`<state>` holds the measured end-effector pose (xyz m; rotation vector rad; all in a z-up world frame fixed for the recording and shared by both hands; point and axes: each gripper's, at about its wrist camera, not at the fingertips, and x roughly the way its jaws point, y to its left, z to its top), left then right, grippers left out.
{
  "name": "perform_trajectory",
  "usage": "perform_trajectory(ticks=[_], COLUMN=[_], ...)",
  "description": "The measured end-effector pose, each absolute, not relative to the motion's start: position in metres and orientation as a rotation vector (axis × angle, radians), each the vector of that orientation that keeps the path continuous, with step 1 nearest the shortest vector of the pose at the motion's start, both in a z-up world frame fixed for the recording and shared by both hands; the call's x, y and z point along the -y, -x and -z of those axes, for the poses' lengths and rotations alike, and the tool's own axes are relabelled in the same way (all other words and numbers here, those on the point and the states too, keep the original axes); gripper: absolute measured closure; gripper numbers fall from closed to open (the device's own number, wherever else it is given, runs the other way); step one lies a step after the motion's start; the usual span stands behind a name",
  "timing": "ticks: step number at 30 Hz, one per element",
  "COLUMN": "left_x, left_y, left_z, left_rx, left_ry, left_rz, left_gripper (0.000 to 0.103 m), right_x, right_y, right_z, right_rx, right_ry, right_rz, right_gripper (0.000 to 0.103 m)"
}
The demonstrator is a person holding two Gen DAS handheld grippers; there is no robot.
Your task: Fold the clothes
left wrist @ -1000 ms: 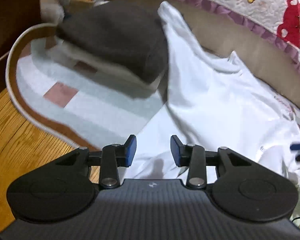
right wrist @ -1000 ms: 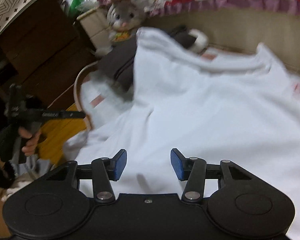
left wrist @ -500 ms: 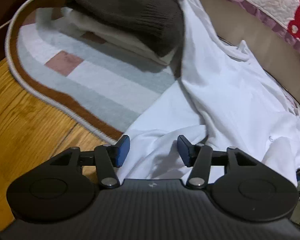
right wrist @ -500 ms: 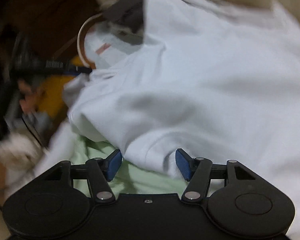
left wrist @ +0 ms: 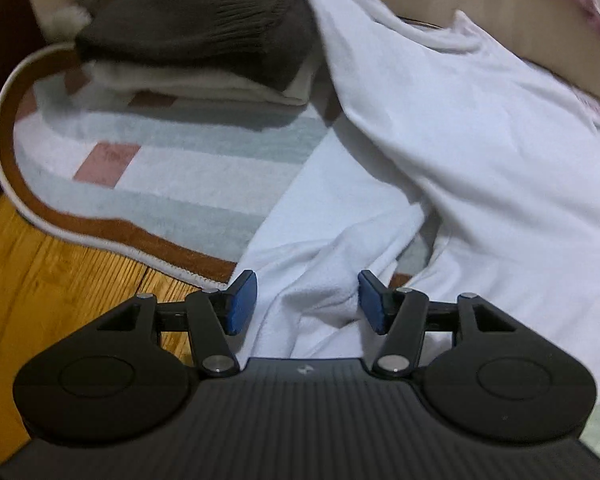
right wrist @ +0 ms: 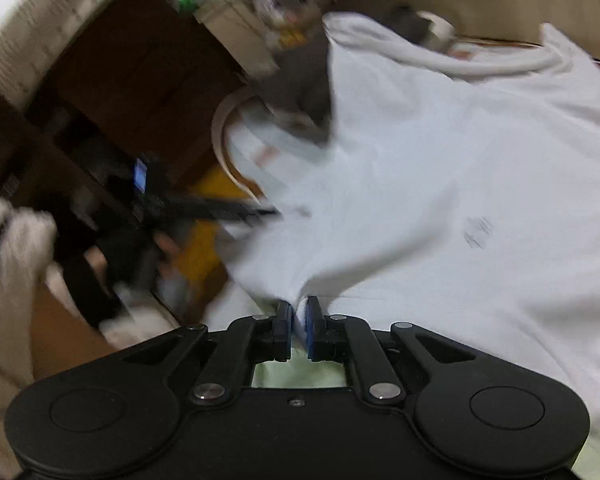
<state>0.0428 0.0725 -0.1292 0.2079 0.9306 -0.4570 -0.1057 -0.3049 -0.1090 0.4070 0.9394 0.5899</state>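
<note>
Now clenched on the white shirt (right wrist: 440,184) hem: right gripper (right wrist: 298,332), seen only from its own camera. Spread wide over crumpled cloth at the rug (left wrist: 172,176) edge: left gripper (left wrist: 307,300).

shirt (left wrist: 480,152) – white | rug (left wrist: 172,176) – grey-white stripes, pink squares, brown border | folded knit (left wrist: 204,28) – dark grey

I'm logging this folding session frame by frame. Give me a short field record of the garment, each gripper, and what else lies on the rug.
garment: white shirt, spread and rumpled over the rug
left gripper: open, shirt hem bunched between its fingers
right gripper: shut on the shirt's edge
nearby: folded stack, dark knit on top
floor: wood
</note>
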Motion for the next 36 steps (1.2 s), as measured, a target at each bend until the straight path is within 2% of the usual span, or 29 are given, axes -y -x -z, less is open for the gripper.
perform_trajectory(ticks=[6,7,8,9,12,18,22,30,33,36], left_x=[-0.050,-0.049,-0.048,-0.049,-0.058,-0.127,-0.157,-0.196,-0.191,-0.204], left_y=[-0.046,-0.049,-0.052,-0.053,-0.042,-0.008,0.026,0.006,0.008,-0.005], left_z=[0.138,0.140,0.142,0.138,0.110,0.023,0.000,0.062,0.046,0.066], left_rx=[-0.919,-0.930,-0.940,-0.936,-0.813,-0.538,-0.427,-0.542,-0.512,-0.652], left_ry=[-0.337,-0.325,-0.311,-0.279,-0.244,-0.071,-0.039,0.080,0.026,0.040], left_rz=[0.468,0.470,0.470,0.458,0.348,0.033,-0.147,-0.240,-0.246,-0.312], left_gripper=[0.050,0.078,0.095,0.098,0.098,0.098,0.098,0.098,0.097,0.092], right_x=[0.305,0.306,0.307,0.309,0.316,0.333,0.329,0.310,0.315,0.316], right_y=[0.111,0.113,0.115,0.118,0.124,0.128,0.129,0.124,0.127,0.130], right_z=[0.129,0.130,0.130,0.131,0.131,0.121,0.117,0.132,0.126,0.121], right_rx=[-1.053,-1.046,-1.038,-1.030,-0.991,-0.912,-0.899,-1.009,-1.002,-1.003], right_ry=[-0.414,-0.426,-0.438,-0.451,-0.501,-0.571,-0.624,-0.584,-0.674,-0.663], right_rz=[-0.541,-0.540,-0.539,-0.539,-0.535,-0.557,-0.629,-0.621,-0.686,-0.694], right_gripper=[0.094,0.093,0.093,0.093,0.094,0.093,0.093,0.094,0.093,0.094])
